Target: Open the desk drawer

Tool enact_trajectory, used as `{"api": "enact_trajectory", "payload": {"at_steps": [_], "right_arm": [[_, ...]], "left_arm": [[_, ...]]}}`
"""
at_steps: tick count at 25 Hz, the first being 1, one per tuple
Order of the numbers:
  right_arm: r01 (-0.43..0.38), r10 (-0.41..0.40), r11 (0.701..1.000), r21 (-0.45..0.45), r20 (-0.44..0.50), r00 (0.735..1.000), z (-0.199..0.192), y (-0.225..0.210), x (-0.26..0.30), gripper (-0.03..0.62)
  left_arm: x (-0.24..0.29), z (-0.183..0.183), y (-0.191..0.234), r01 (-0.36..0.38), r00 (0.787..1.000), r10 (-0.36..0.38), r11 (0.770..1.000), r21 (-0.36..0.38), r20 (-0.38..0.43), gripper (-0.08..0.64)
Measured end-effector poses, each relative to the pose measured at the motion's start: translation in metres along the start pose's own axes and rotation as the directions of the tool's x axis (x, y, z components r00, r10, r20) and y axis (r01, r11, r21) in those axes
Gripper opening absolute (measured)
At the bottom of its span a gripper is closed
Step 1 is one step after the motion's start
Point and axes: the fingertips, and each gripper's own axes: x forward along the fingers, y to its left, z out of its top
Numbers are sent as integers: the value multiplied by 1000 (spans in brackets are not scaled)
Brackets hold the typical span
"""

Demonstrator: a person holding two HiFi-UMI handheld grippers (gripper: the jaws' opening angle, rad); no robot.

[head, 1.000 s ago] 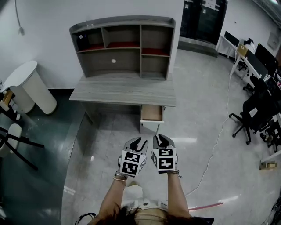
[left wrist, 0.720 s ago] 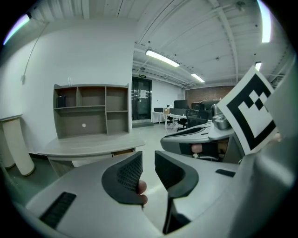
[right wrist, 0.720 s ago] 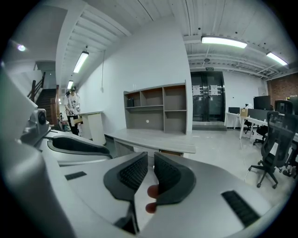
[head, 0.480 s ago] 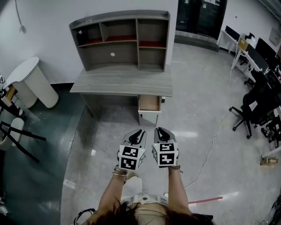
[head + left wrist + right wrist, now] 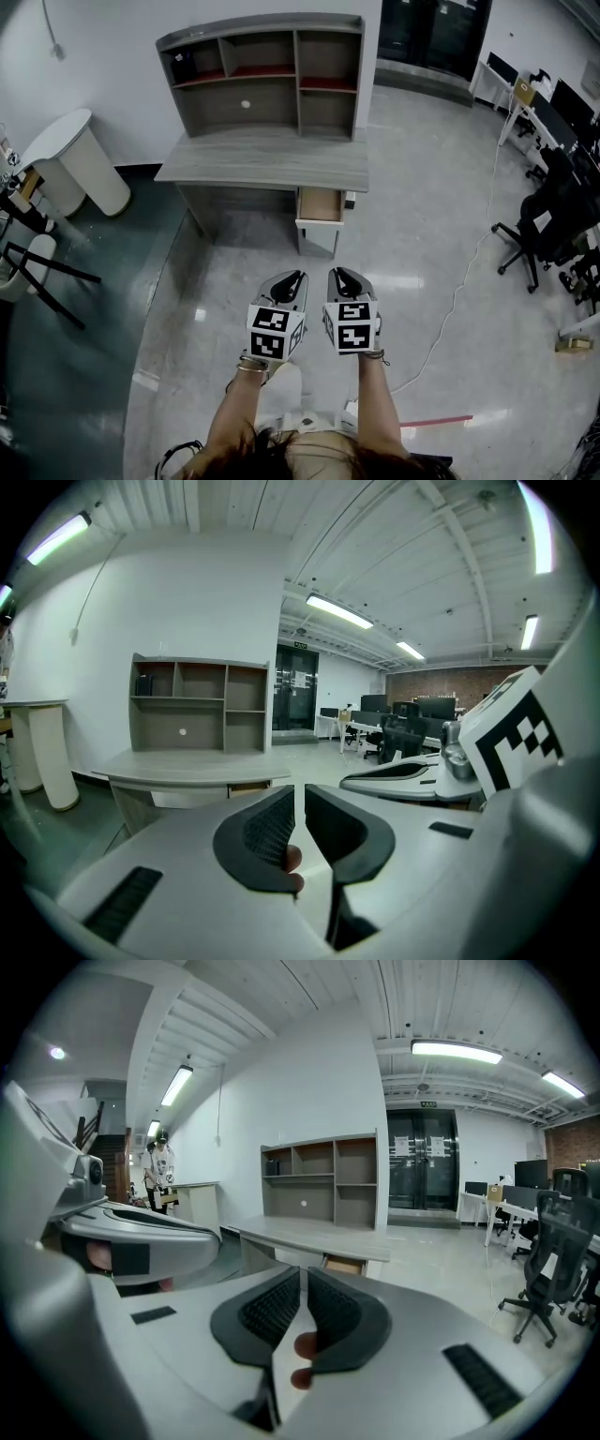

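A grey desk [image 5: 267, 159] with a shelf hutch [image 5: 262, 70] stands against the white wall. Its drawer [image 5: 320, 208], under the right end of the top, is pulled out and shows a wooden inside. Both grippers hover side by side over the floor, well short of the drawer and pointing at it. My left gripper [image 5: 291, 278] and right gripper [image 5: 339, 275] are shut; their jaws have just been closing with nothing between them. The desk [image 5: 187, 766] shows beyond the left gripper [image 5: 300, 803]. The drawer [image 5: 342, 1265] shows beyond the right gripper [image 5: 304, 1288].
A white rounded table [image 5: 70, 159] and a black chair frame [image 5: 37, 272] stand at the left. Office chairs [image 5: 548, 225] fill the right side. A white cable [image 5: 459, 309] and a red stick [image 5: 436, 422] lie on the glossy floor. A person [image 5: 161, 1162] stands far off.
Both grippers have drawn back from the desk, which now sits farther away in the head view. The left jaws went from spread to shut. The drawer stays pulled out.
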Motion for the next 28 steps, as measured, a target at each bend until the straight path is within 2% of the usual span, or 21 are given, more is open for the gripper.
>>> {"api": "enact_trajectory", "payload": {"at_steps": [10, 22, 28], "right_arm": [[-14, 14, 1000, -1, -10, 1000, -5, 7, -18, 40], [21, -21, 1000, 1, -13, 1000, -15, -9, -38, 37], [39, -39, 999, 8, -15, 999, -19, -17, -52, 32]], "left_arm": [[-11, -2, -16, 14, 1000, -14, 1000, 7, 1, 41], [-18, -7, -25, 17, 1000, -16, 1000, -26, 14, 35], [-20, -8, -36, 30, 1000, -29, 999, -17, 11, 34]]}}
